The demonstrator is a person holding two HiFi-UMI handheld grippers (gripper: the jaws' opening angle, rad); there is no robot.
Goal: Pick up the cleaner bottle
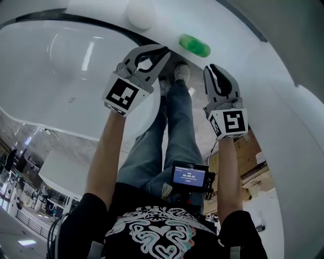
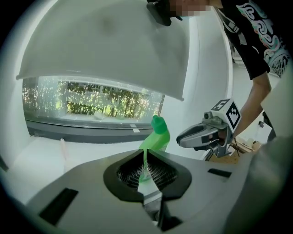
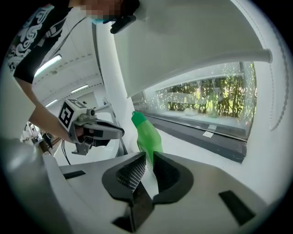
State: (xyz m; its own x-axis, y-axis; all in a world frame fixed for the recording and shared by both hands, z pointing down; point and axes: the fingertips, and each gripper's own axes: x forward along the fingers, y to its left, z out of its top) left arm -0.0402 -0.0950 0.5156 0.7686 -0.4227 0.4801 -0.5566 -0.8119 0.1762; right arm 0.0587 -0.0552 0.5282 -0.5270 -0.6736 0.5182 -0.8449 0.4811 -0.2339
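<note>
The green cleaner bottle point(image 1: 195, 45) stands on a white curved ledge point(image 1: 238, 40), just beyond both grippers. In the left gripper view the bottle point(image 2: 158, 137) rises upright straight ahead of the left gripper point(image 2: 145, 153). Its jaws are shut with nothing between them. In the right gripper view the bottle point(image 3: 147, 137) stands close in front of the right gripper point(image 3: 149, 157). Its jaws are together except for a narrow slit, and they hold nothing. From the head view, the left gripper point(image 1: 162, 50) is left of the bottle and the right gripper point(image 1: 212, 68) is below it, both clear of it.
A white rounded object point(image 1: 140, 12) sits on the ledge left of the bottle. A large white curved panel point(image 1: 61, 66) spreads to the left. A dark sill point(image 2: 91, 130) and a window run behind the bottle. The person's legs point(image 1: 172, 131) are below.
</note>
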